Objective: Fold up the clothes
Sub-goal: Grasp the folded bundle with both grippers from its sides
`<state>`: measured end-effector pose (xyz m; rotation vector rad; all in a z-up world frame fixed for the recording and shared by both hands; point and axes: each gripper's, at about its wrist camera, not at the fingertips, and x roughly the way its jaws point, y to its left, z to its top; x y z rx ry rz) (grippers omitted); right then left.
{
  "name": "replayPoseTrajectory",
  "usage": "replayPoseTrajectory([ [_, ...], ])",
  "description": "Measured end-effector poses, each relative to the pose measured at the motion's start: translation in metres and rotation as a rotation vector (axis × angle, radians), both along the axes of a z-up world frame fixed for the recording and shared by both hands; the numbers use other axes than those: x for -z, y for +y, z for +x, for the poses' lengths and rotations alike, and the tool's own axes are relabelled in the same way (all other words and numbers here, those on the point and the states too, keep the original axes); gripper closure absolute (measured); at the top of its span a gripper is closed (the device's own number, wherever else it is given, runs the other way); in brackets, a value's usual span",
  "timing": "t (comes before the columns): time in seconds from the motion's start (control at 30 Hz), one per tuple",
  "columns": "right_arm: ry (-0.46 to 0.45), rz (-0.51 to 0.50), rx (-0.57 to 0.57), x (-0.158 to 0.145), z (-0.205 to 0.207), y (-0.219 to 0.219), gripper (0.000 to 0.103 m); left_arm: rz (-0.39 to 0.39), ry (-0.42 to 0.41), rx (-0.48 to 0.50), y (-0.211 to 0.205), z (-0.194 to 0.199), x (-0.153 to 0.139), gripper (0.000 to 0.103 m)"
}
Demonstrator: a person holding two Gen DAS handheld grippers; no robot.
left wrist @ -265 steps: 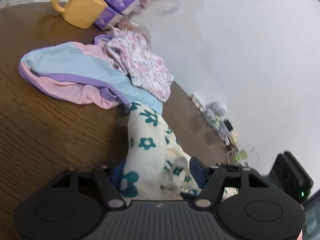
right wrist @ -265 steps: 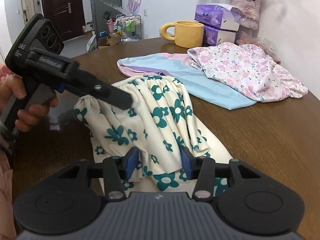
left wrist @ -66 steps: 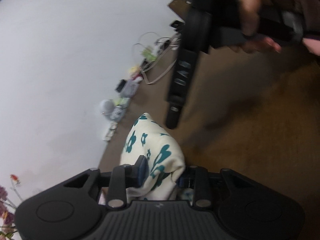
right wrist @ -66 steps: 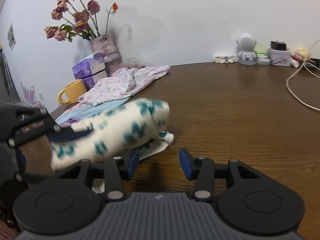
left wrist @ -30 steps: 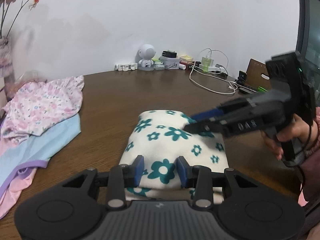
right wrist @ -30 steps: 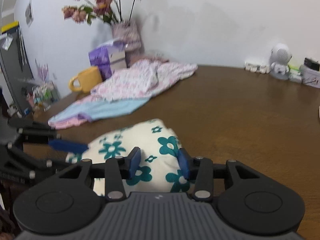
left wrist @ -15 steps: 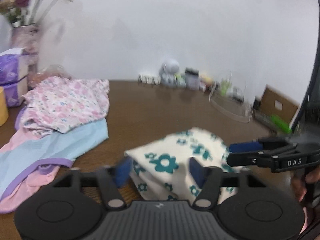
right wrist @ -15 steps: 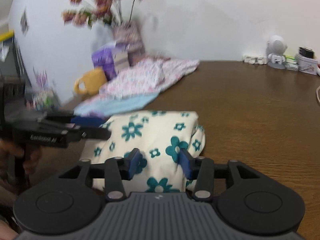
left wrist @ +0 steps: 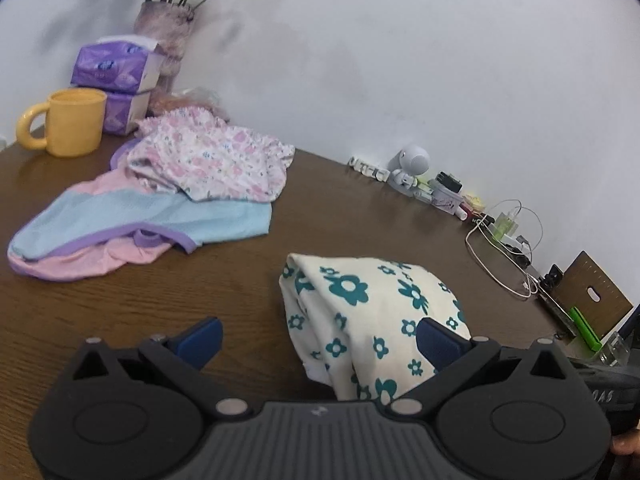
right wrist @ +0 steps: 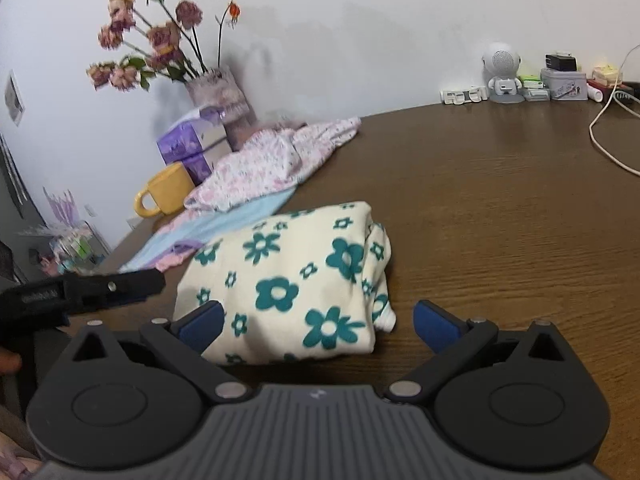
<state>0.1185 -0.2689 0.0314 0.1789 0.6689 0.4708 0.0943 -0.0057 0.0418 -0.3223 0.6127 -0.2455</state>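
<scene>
Jaws on both tools are opening, pads clear of the cloth: the right gripper (right wrist: 316,324) straddles the near end of the cream flower-print garment (right wrist: 292,284) without pressing it, and the left gripper (left wrist: 318,340) has one pad set just before the bundle's near edge and the other over bare wood. Garment lies folded into a compact bundle on the brown table (right wrist: 500,220), released by both. Risk noted: loose layers at the bundle's open side, seen in the right view, could spring apart or slump now that nothing restrains them. A spread pad drawn back carelessly could catch the near edge and drag the fold open. Further out, the blue and pink garment (left wrist: 152,220) and the pink floral garment (left wrist: 212,164) lie unfolded in an overlapping heap; lifting one may pull the other along. Beyond these, the yellow mug (left wrist: 66,124) stands near that heap and could be knocked
</scene>
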Motion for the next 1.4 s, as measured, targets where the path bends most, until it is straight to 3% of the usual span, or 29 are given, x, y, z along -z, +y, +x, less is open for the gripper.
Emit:
replayPoseTrajectory([
  [0.23,-0.004,-0.039,0.013,0.004,0.004,0.005,0.0,0.002,0.04,0.003,-0.001,0.012,0.006,0.0],
  [0.4,0.044,0.046,-0.005,0.004,0.037,-0.014,0.0,-0.011,0.083,0.019,-0.001,0.038,0.004,0.001],
  [0.6,0.159,0.167,-0.067,0.017,0.088,-0.024,0.0,-0.082,0.181,0.055,-0.004,0.072,0.016,0.015],
  [0.77,0.217,0.232,-0.115,0.029,0.109,-0.023,0.0,-0.106,0.207,0.071,-0.006,0.086,0.024,0.014],
  [1.03,0.239,0.246,-0.156,0.039,0.115,-0.015,0.002,-0.171,0.221,0.093,-0.003,0.096,0.035,0.012],
  [1.13,0.244,0.272,-0.143,0.04,0.116,-0.018,0.012,-0.183,0.215,0.105,-0.004,0.098,0.037,0.014],
  [1.27,0.257,0.304,-0.143,0.044,0.115,-0.018,0.022,-0.262,0.226,0.118,0.0,0.101,0.044,0.032],
  [1.4,0.267,0.345,-0.139,0.048,0.114,-0.019,0.036,-0.3,0.214,0.115,0.001,0.101,0.049,0.037],
])
